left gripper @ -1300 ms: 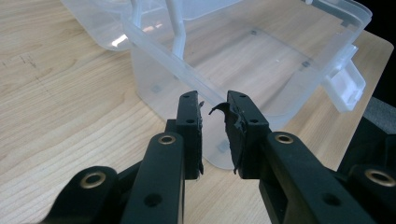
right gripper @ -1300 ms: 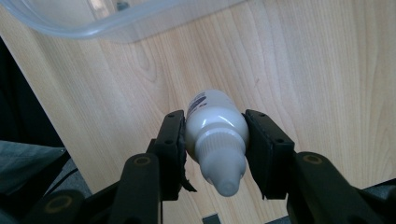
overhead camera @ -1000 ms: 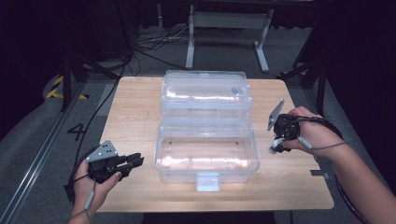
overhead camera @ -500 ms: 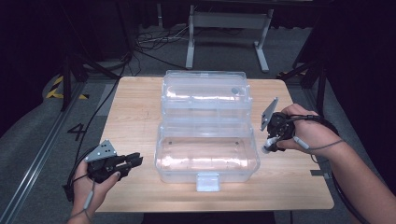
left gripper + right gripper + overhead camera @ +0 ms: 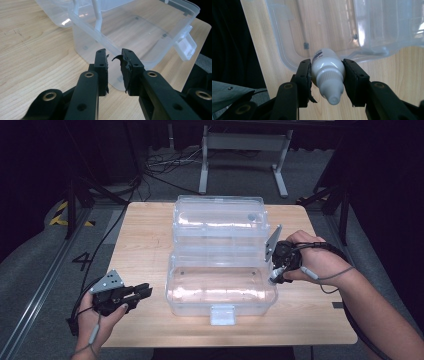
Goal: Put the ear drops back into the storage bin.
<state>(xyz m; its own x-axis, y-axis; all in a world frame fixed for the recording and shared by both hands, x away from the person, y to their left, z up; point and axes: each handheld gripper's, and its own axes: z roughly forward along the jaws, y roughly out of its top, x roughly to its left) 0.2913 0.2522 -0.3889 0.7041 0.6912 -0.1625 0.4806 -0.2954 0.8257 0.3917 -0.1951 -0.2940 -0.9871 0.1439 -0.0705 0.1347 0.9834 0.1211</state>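
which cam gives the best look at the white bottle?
Right gripper view: the white bottle sits clamped between the right gripper's jaws, nozzle toward the camera. In the high view it is a small pale bit.

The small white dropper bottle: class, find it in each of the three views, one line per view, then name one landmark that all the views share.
High view: the white dropper bottle sits right of centre, held in the right hand-held gripper at the clear plastic box's right end.
Left gripper view: I cannot find it here.
Right gripper view: bottom centre, clamped between the black jaws, nozzle toward the camera.
Shared landmark: the clear plastic box.
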